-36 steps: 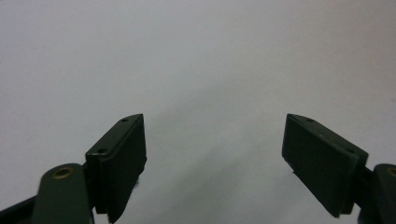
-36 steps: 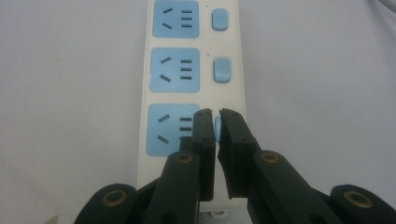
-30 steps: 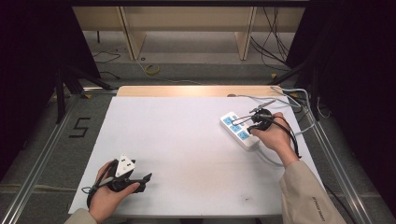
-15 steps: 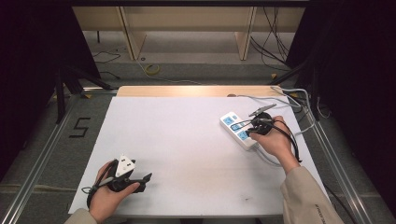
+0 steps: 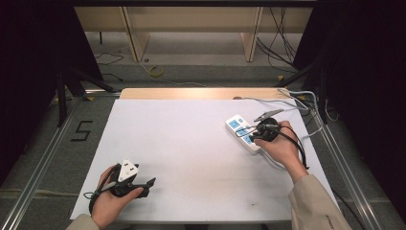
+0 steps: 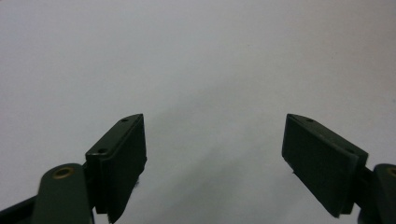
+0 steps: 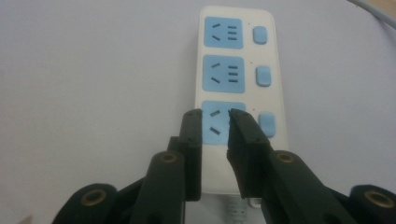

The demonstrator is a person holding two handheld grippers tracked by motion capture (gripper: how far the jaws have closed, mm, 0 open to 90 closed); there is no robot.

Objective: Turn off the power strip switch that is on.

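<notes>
The table (image 5: 191, 143) is covered by a plain white sheet, and from where I stand the person's two forearms come in over its near edge, well apart from each other. The white power strip (image 5: 243, 133) lies flat on the sheet just under and ahead of the right gripper (image 7: 215, 122), its three blue sockets in a row running away from the fingers (image 7: 192, 140), each with a small blue switch beside it. Those fingers are drawn nearly together with only a narrow slit between them and nothing held in it; their tips sit over the nearest blue socket (image 7: 223, 122), though I cannot tell whether they touch it. A grey cable (image 5: 268, 100) runs off beyond the strip toward the table's far corner. The left gripper (image 6: 214, 135) rests low over bare sheet, its fingers (image 6: 122, 154) spread wide with nothing between them.
</notes>
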